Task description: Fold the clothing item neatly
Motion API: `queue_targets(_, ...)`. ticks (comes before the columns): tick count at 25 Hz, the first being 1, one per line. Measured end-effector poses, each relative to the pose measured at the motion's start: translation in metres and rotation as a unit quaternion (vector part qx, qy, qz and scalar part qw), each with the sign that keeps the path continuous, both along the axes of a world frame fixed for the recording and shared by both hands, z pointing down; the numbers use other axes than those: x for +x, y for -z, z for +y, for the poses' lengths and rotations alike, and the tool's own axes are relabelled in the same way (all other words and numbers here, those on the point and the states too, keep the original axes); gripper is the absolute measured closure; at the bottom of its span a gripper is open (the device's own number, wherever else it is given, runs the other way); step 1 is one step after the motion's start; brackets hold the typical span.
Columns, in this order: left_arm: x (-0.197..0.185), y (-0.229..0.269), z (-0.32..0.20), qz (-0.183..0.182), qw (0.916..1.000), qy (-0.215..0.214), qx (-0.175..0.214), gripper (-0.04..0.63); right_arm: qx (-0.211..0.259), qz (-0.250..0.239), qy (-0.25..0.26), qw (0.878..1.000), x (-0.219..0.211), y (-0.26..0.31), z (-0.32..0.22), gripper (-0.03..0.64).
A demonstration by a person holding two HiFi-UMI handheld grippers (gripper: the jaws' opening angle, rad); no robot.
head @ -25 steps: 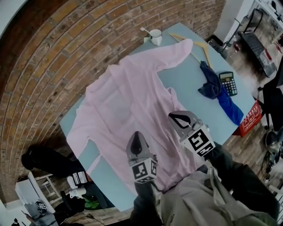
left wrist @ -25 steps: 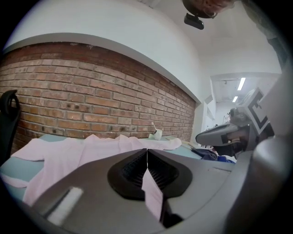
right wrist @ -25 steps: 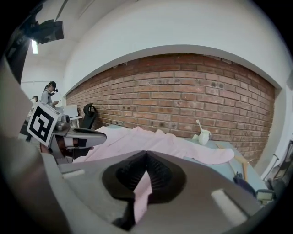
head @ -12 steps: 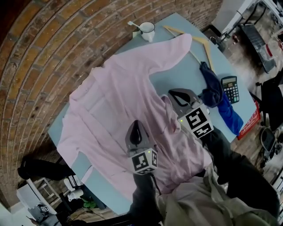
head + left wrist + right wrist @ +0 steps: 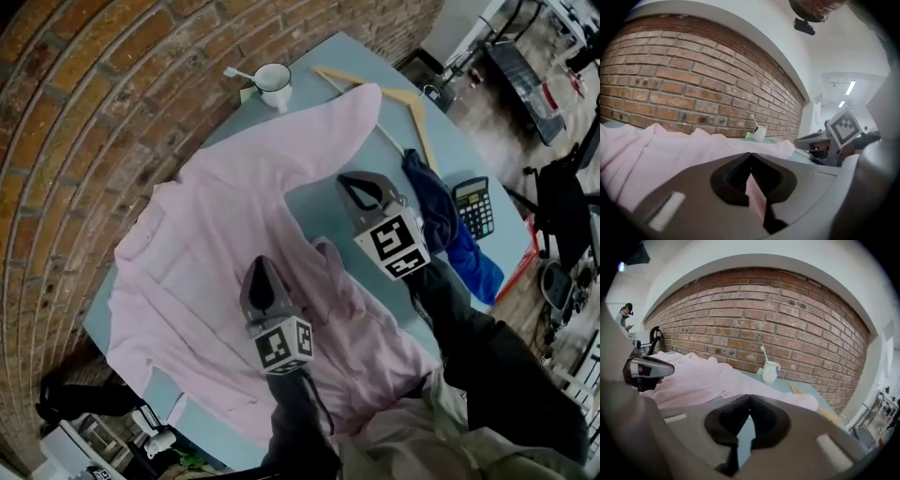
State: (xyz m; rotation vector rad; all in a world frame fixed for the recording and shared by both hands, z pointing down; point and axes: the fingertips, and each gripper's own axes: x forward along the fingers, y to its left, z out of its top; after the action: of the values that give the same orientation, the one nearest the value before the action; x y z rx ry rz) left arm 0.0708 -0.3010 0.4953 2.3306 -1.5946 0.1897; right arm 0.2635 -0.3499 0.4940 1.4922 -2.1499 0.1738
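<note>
Your left gripper (image 5: 263, 267) and right gripper (image 5: 349, 186) now sit farther forward along the pale pink long-sleeved shirt (image 5: 216, 216), jaws together, gripping nothing.

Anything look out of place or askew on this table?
The pink shirt lies diagonal on the table, with a rumpled ridge raised along one side. A blue cloth sits crumpled beside the calculator.
</note>
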Motion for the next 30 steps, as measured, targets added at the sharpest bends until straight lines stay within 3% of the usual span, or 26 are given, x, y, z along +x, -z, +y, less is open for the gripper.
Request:
queue_targets(5,0.013,-0.007,-0.015,0.001,1.0,-0.008,-0.003,0.586,-0.001,-0.032,-0.014,0.999,0.019,-0.013,-0.03,0.617)
queue_targets(6,0.013,-0.009,-0.015,0.001,1.0,-0.008,-0.004,0.587,-0.003,-0.037,-0.025,0.999,0.027,-0.019,-0.036,0.597)
queue_targets(7,0.012,-0.012,-0.015,0.001,0.9999,-0.008,-0.007,0.587,-0.013,-0.035,-0.04,0.999,0.037,-0.028,-0.043,0.495)
queue_targets(8,0.011,-0.014,-0.014,0.001,0.9999,-0.007,-0.01,0.587,-0.029,-0.028,-0.058,0.997,0.049,-0.038,-0.049,0.45)
queue_targets(10,0.006,-0.019,-0.014,0.002,0.9998,-0.004,-0.018,0.586,-0.065,-0.013,-0.095,0.993,0.075,-0.052,-0.058,0.42)
queue_targets(14,-0.003,-0.025,-0.015,0.009,0.9994,0.008,-0.031,0.587,-0.123,-0.021,-0.145,0.981,0.112,-0.057,-0.068,0.416)
queue_targets(19,-0.005,-0.024,-0.009,0.013,0.9992,0.008,-0.036,0.586,-0.221,-0.063,-0.168,0.958,0.122,-0.078,-0.064,0.416)
queue_targets(25,-0.008,-0.023,-0.002,0.016,0.9991,0.01,-0.038,0.586,-0.188,-0.072,-0.189,0.961,0.122,-0.084,-0.1,0.428)
queue_targets(28,-0.009,-0.021,0.003,0.016,0.9991,0.008,-0.038,0.586,-0.167,-0.059,-0.167,0.97,0.117,-0.08,-0.108,0.554)
queue_targets(30,-0.013,-0.02,0.005,0.015,0.9991,0.011,-0.039,0.586,-0.136,-0.035,-0.145,0.98,0.112,-0.07,-0.111,0.585)
